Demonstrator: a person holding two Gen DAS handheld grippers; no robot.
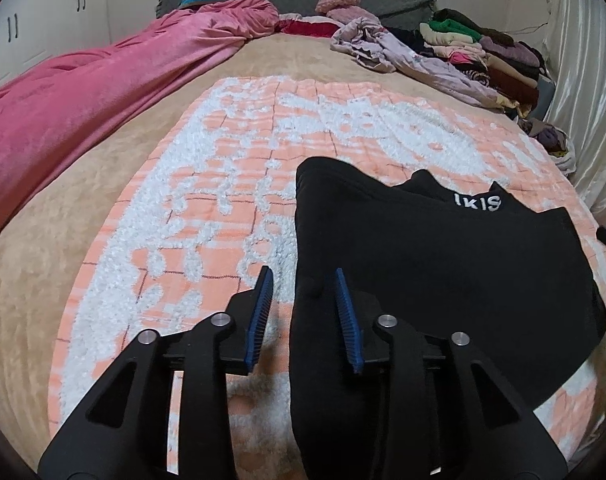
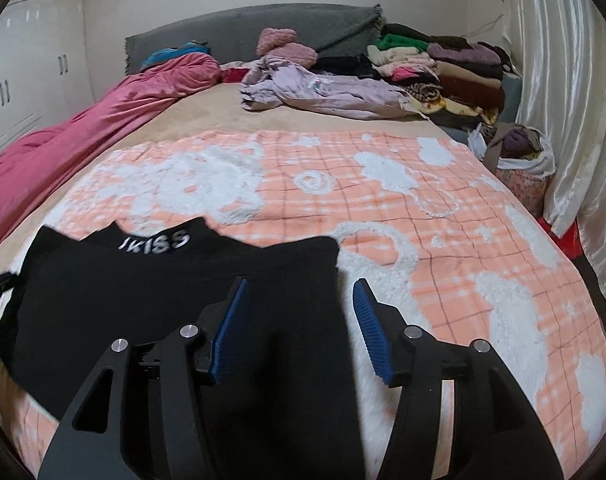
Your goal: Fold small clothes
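Note:
A small black garment [image 1: 443,256] with white lettering on its waistband lies flat on an orange-and-white blanket [image 1: 231,168] on the bed. My left gripper [image 1: 303,276] is open, low over the garment's left edge, one blue pad over the blanket and the other over black cloth. In the right wrist view the same garment [image 2: 143,280] lies at the lower left. My right gripper [image 2: 301,286] is open and straddles the garment's right edge. Neither gripper holds anything.
A pink duvet [image 1: 103,88] runs along the bed's left side. A crumpled lilac garment [image 2: 323,90] and stacks of folded clothes [image 2: 443,68] sit near the grey headboard. A basket of clothes [image 2: 521,168] stands by the curtain at right.

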